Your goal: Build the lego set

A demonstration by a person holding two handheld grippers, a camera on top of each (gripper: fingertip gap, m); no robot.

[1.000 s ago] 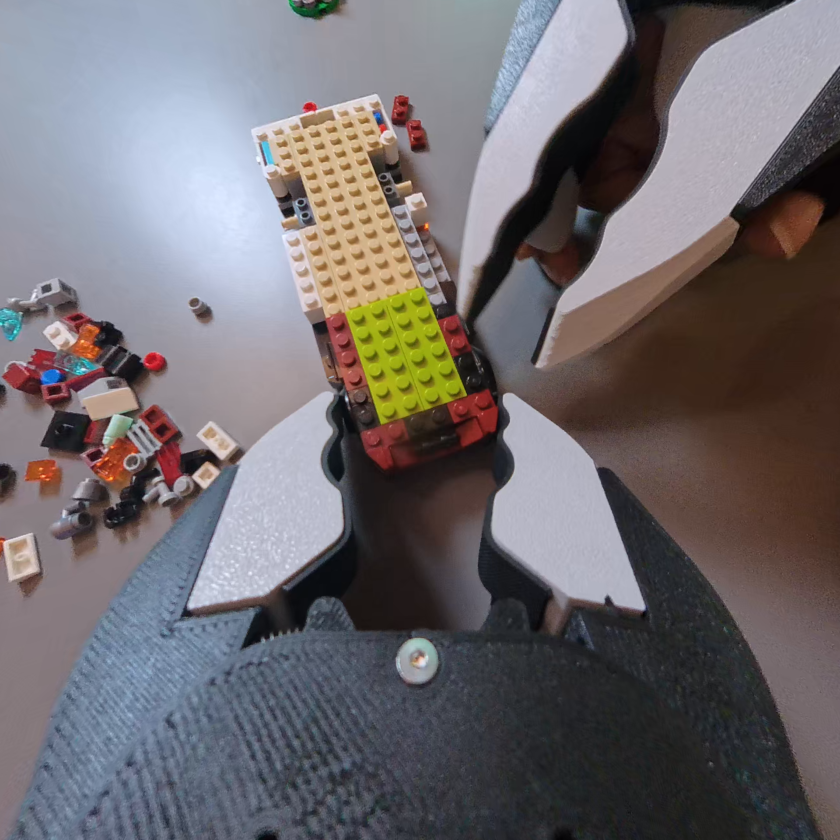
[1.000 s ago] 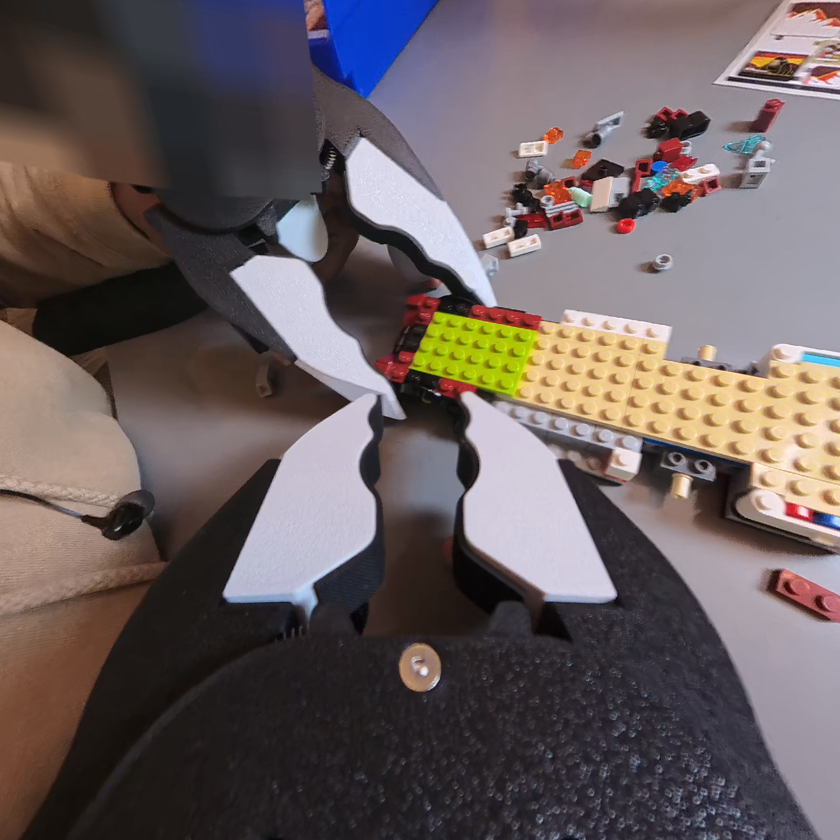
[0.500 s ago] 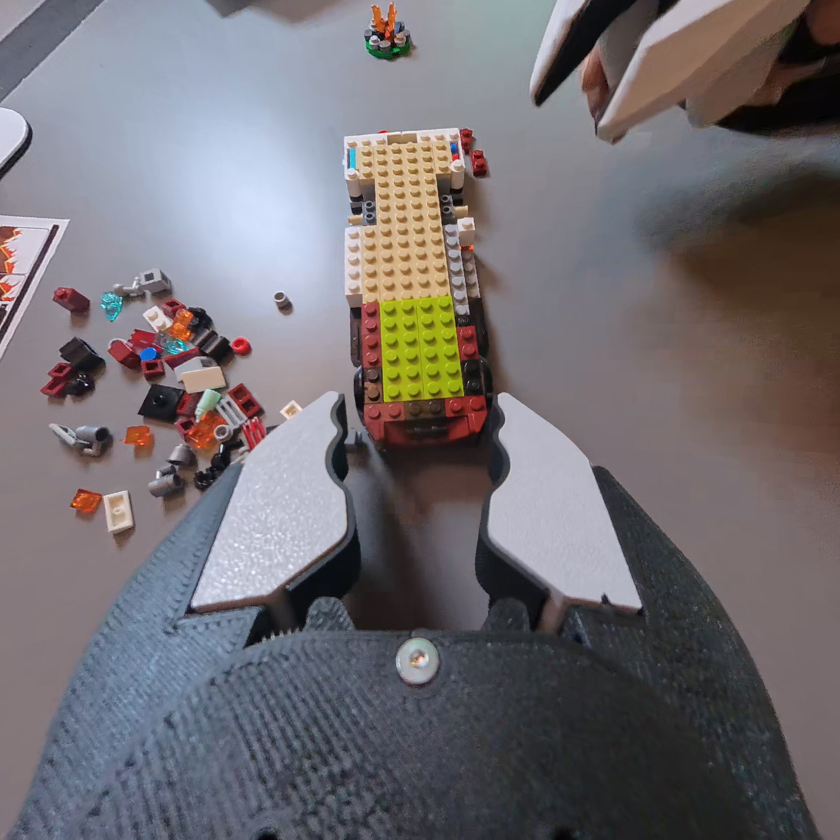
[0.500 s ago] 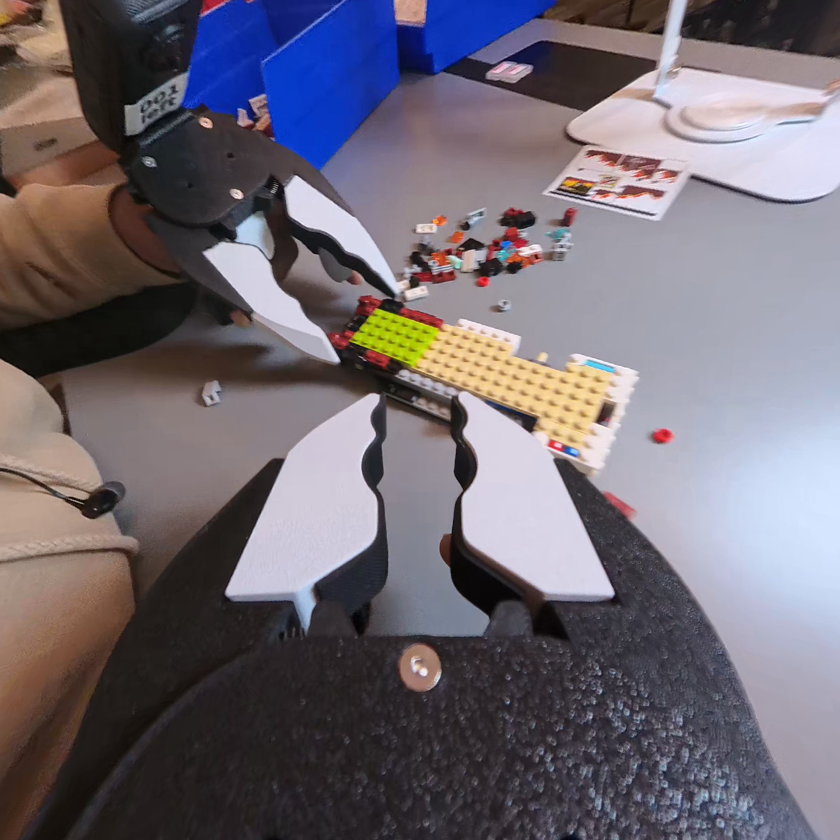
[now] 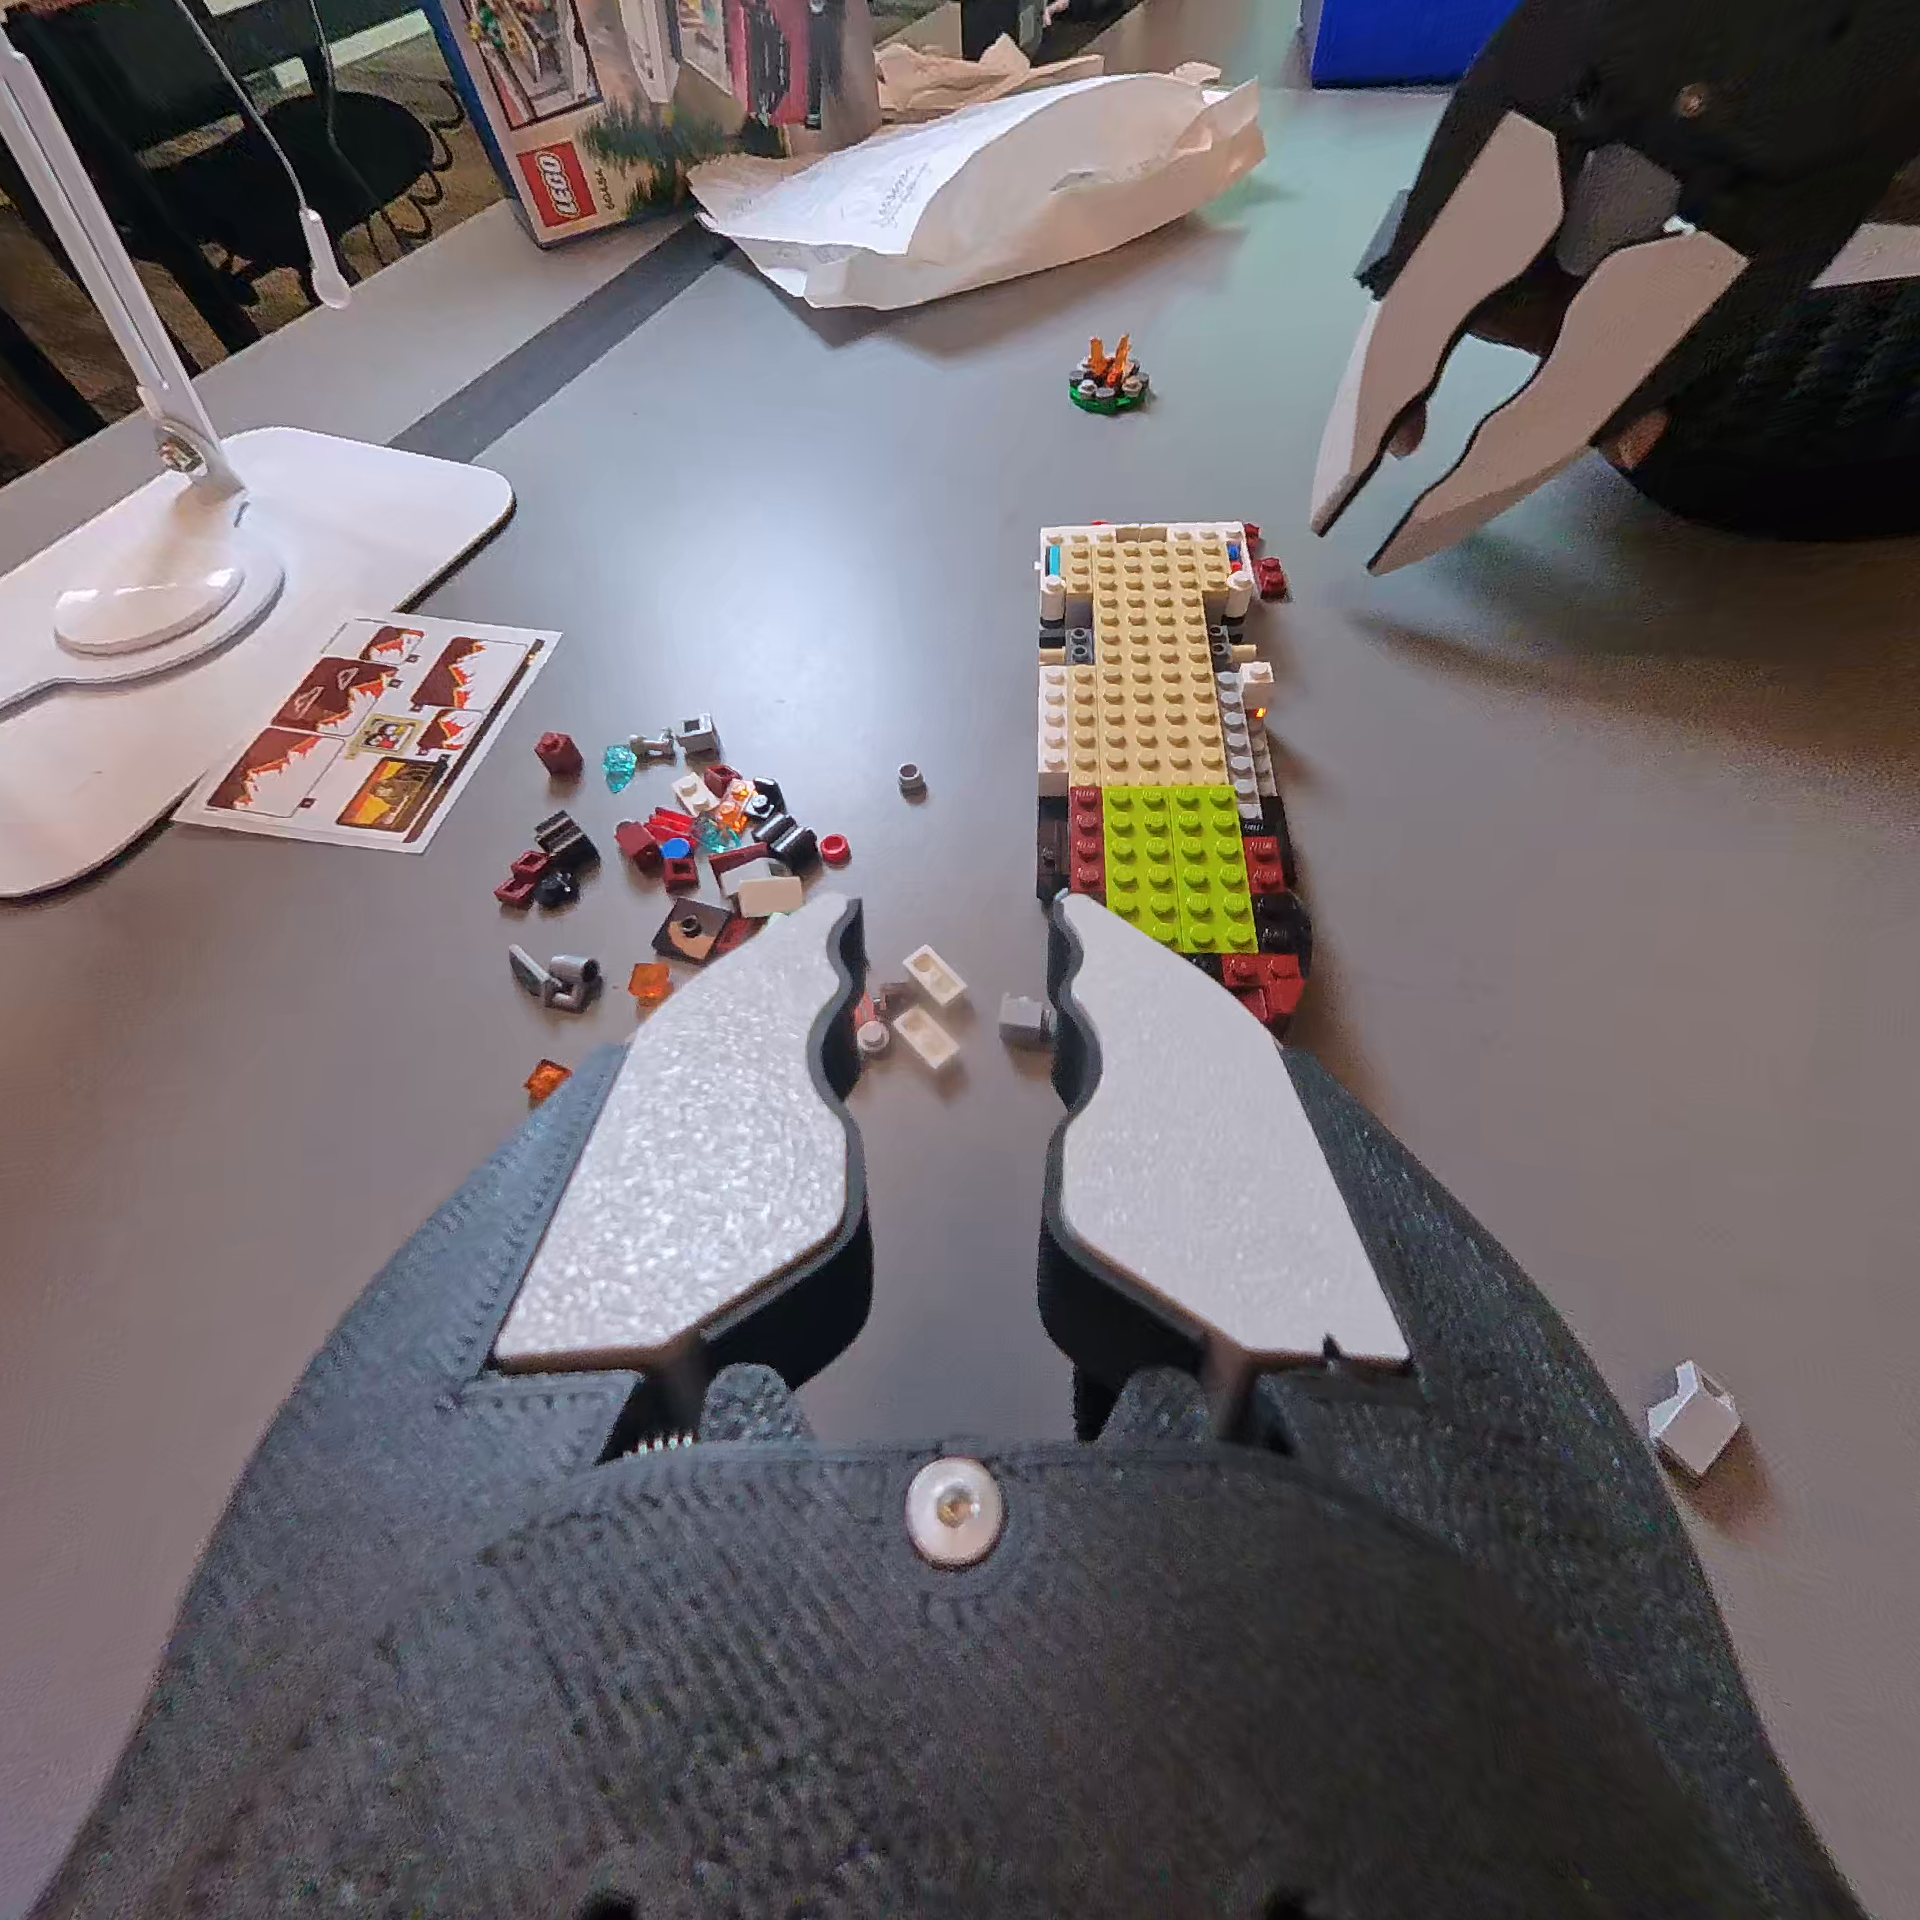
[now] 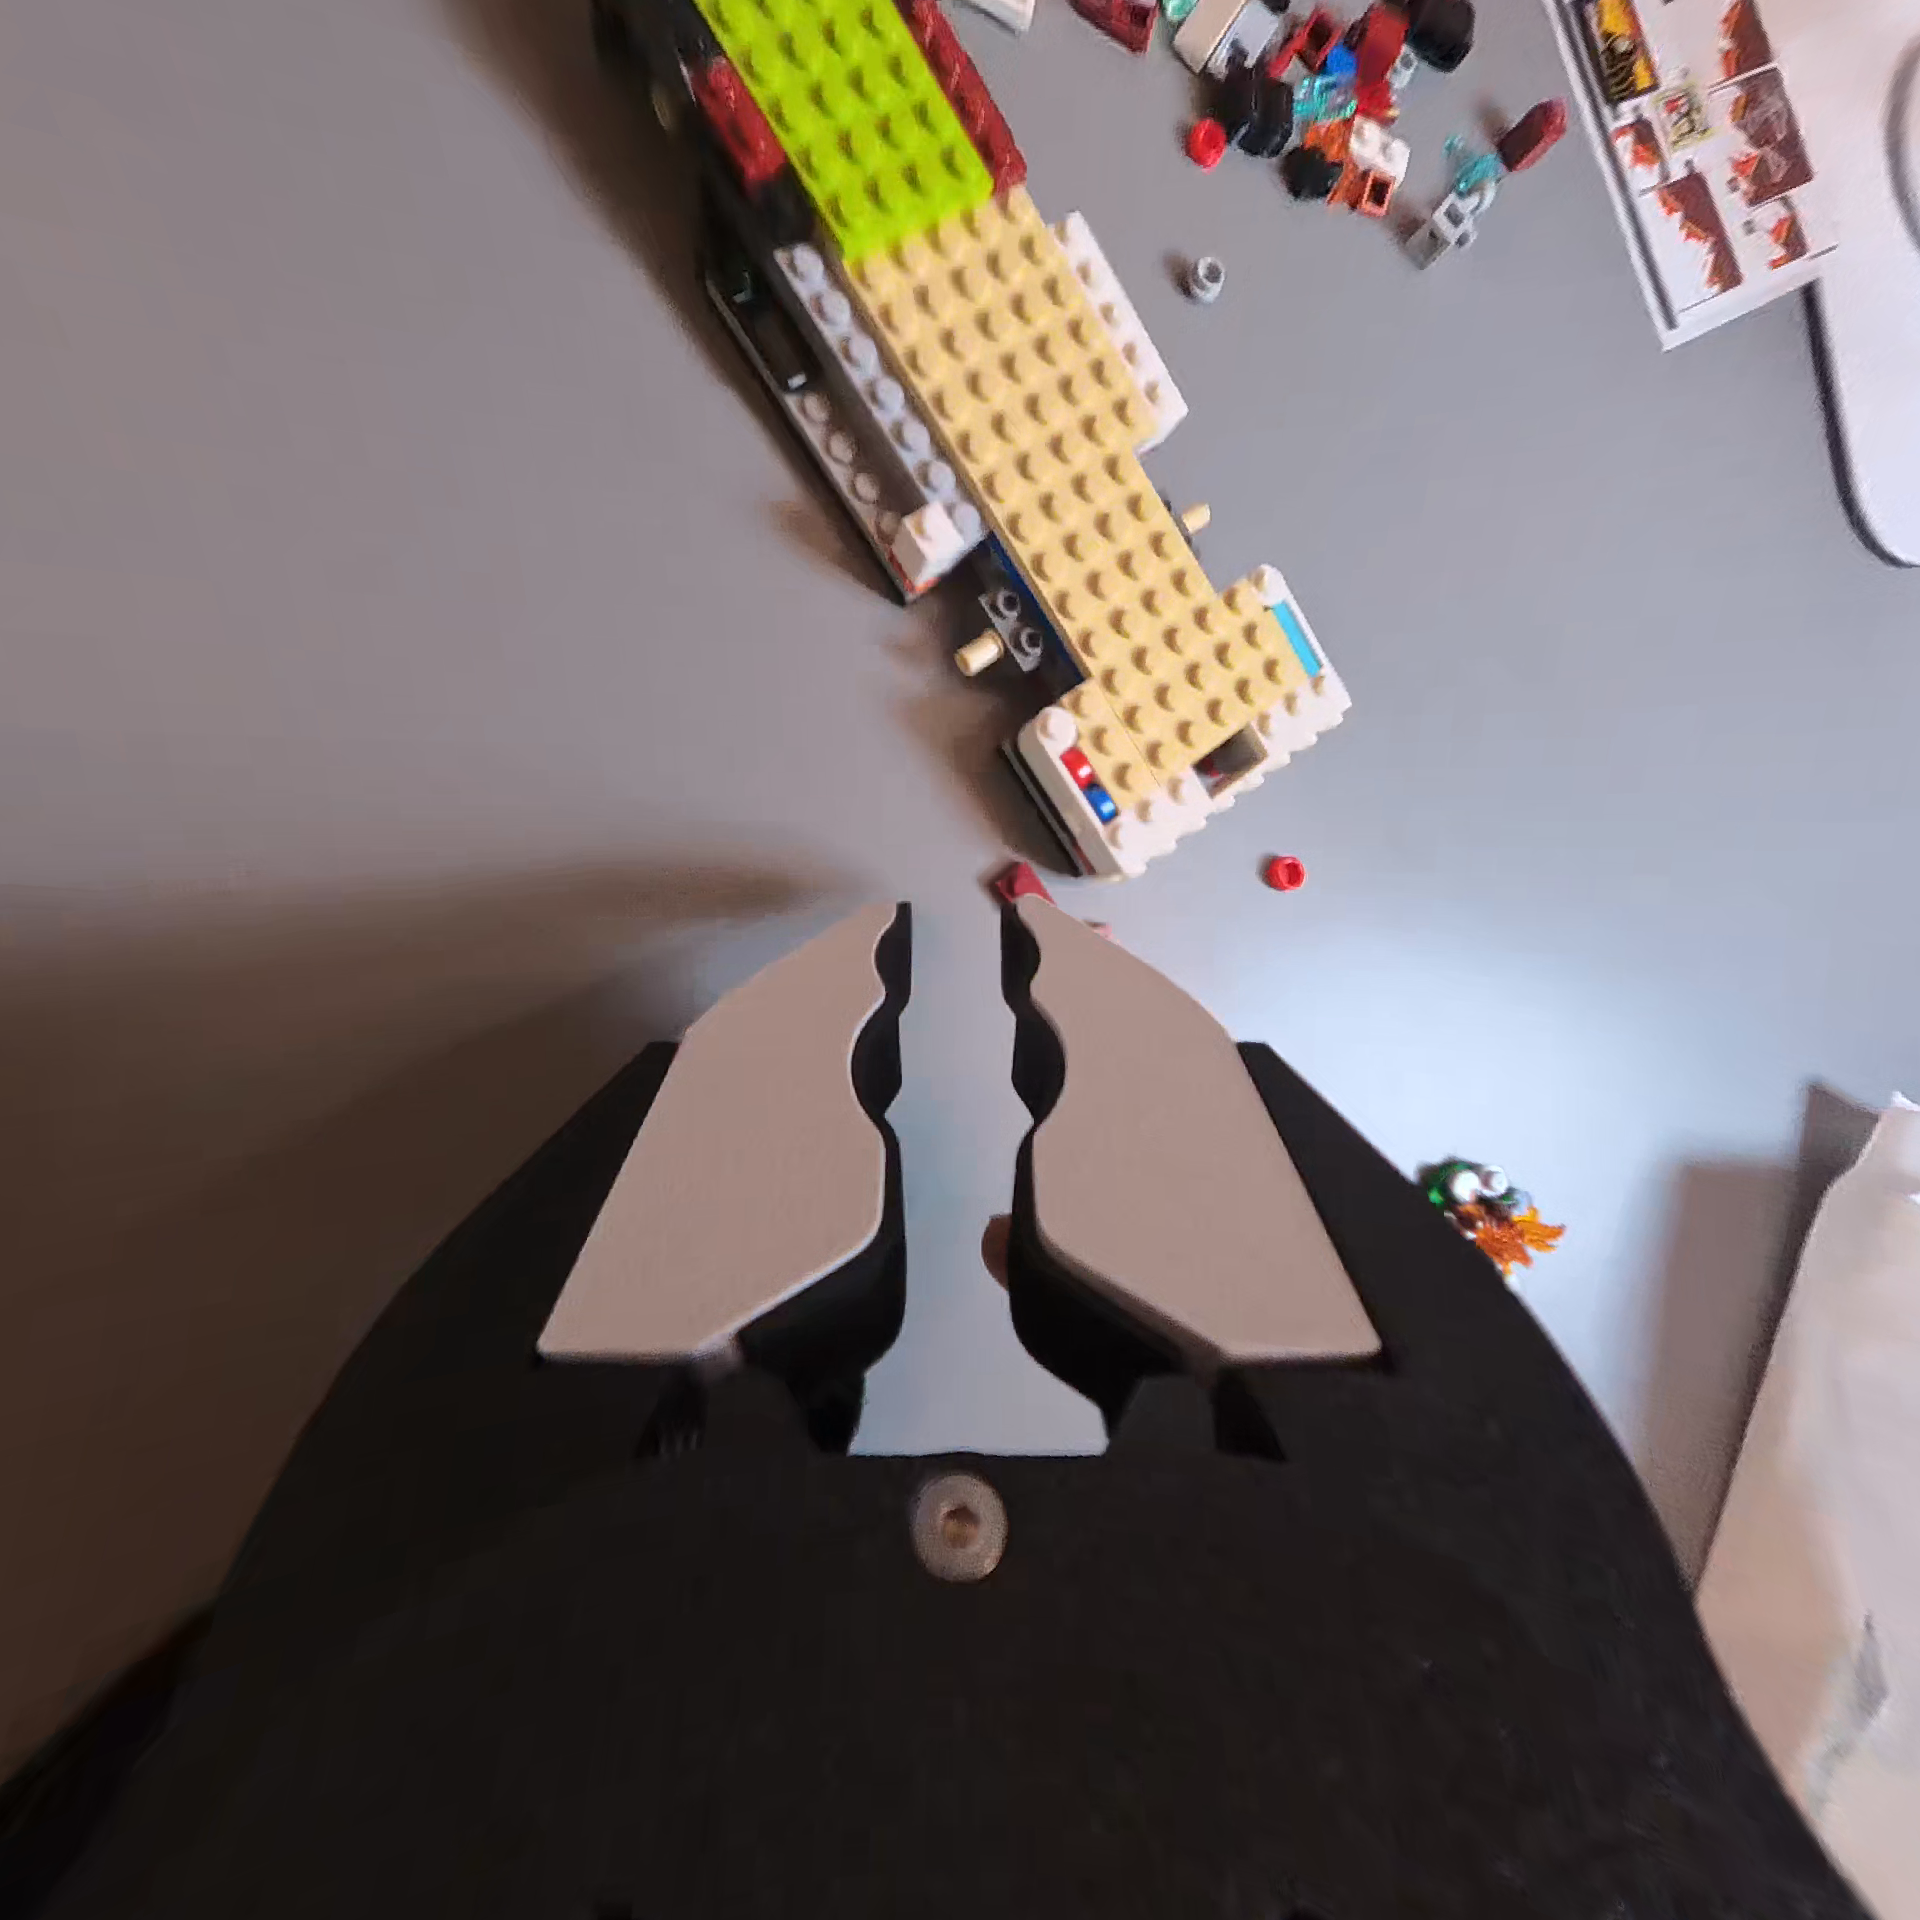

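Note:
A long brick build (image 5: 1153, 727) with a tan top and a lime green end lies flat on the grey table (image 5: 1558, 935). My left gripper (image 5: 956, 914) hovers open and empty just left of the lime end, above two small white plates (image 5: 933, 1003) and a small grey brick (image 5: 1023, 1018). A pile of loose small pieces (image 5: 686, 831) lies to its left. My right gripper (image 6: 956, 914) is open with a narrow gap and empty, near the white end of the build (image 6: 1039, 416), next to a dark red plate (image 6: 1023, 885). It also shows in the left wrist view (image 5: 1351, 549).
A sticker sheet (image 5: 374, 727) and a white lamp base (image 5: 208, 603) lie at the left. A toy box (image 5: 592, 125) and a white paper bag (image 5: 987, 187) are at the back. There are also a small campfire model (image 5: 1110, 379), a red stud (image 6: 1285, 873) and a grey slope piece (image 5: 1691, 1418). The left gripper's tips are roughly 20 cm from the right gripper's. From the right gripper's tips to the red stud (image 6: 1285, 873) is close to 7 cm.
Both grippers drew back from the lime end of the build. The left rose and shifted left, its jaws narrowing. The right swung round to the build's white end, its jaws narrowing too.

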